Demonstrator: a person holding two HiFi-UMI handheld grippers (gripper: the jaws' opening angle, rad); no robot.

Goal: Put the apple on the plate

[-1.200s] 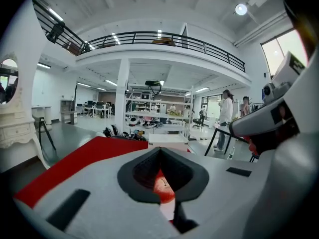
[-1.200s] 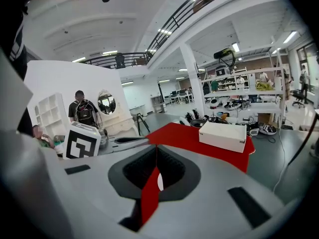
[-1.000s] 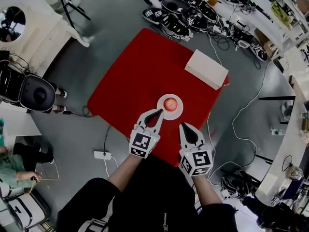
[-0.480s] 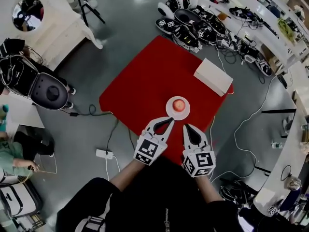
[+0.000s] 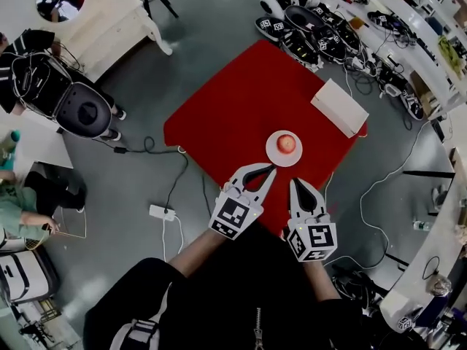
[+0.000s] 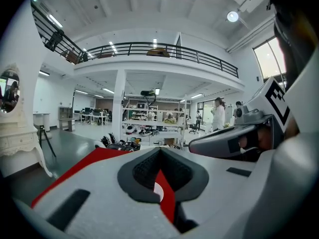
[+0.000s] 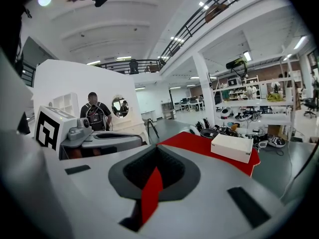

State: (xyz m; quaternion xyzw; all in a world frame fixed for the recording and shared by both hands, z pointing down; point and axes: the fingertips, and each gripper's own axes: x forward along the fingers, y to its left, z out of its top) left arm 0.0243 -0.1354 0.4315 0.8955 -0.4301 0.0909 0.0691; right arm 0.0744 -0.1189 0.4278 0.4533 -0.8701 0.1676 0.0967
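Apple [image 5: 287,144] is on the plate [image 5: 271,152], upright, about centred. The plate sits on the red table top [image 5: 233,100], toward your near-right side. The placement looks done to me, so the step in hand is just getting clear.

Fingers:
- left gripper [image 5: 271,168]: jaws pressed together, nothing in them. The left gripper view shows only a sliver of red through the notch.
- right gripper [image 5: 301,182]: same, tips closed, nothing held. The right gripper view confirms it.

How to finish clean:
- From the head view your left tips are just beside the plate's near rim. I can't tell how high above it they are, so treat that side as the risk.
- Pull that gripper straight back toward yourself. Don't sweep it sideways over the plate, because a knock on the rim could roll the apple off.
- The right gripper is nearer the table's front edge and apart from the plate, so it has the easier exit.
- Keep both sets of jaws closed on the way out so nothing snags.

Count:
- apple: 1
- plate: 1
- grippers: 2
- white box [image 5: 339,106]: 1, on the far-right part of the red top, well apart from the plate
- dark gear on the floor beyond the table: a cluster, too tangled to count
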